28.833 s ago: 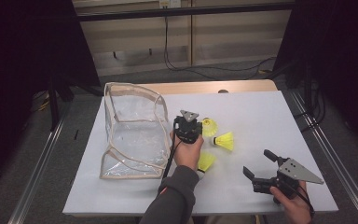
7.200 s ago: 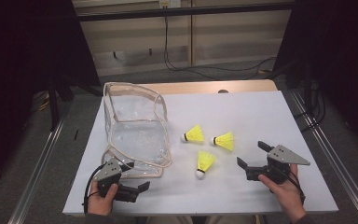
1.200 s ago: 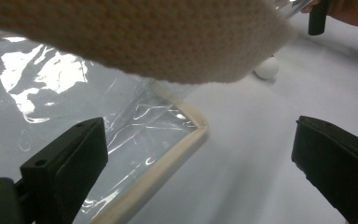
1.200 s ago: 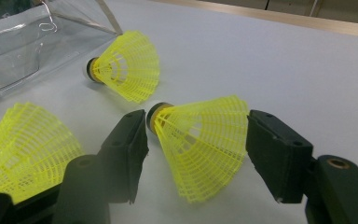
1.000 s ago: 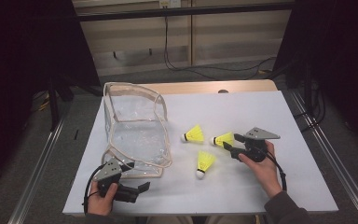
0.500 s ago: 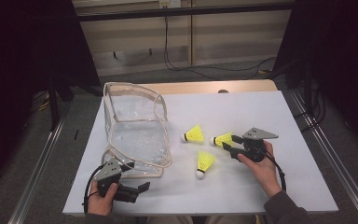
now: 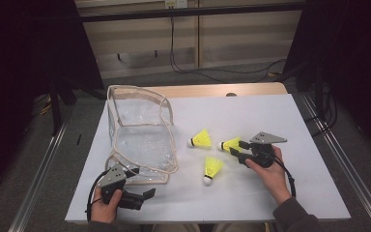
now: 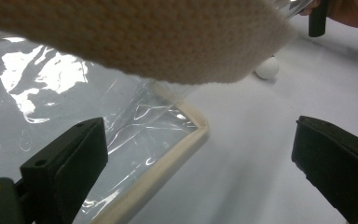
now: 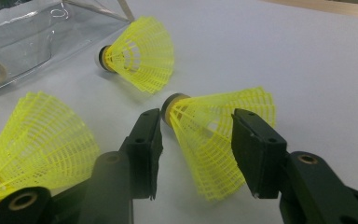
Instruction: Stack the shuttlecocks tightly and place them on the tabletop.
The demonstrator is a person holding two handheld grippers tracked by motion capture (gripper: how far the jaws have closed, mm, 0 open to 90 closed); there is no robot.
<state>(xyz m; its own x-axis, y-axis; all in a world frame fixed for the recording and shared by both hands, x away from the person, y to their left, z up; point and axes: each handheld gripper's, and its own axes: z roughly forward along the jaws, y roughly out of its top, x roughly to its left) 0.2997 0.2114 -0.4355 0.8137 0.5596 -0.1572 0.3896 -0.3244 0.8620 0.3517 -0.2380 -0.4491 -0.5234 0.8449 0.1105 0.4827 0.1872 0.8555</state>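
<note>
My right gripper (image 9: pixel 193 144) closing around shuttlecock (image 9: pixel 219 140), not yet clenched; all three outside pouch (image 7: pixel 140 140); left gripper (image 7: pixel 142 197) agape beside pouch.

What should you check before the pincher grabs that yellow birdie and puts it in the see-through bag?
1. Shuttlecock sits between the right gripper's jaws: ok.
2. Jaws have just been closing; pads pressing the skirt on both sides: cannot tell.
3. The other two shuttlecocks lie apart from the jaws: ok.
4. Clear bag stands with its open side facing the shuttlecocks: ok.
5. Left gripper open at the bag's near corner, not holding it: ok.
6. White table between shuttlecock and bag is bare: ok.
</note>
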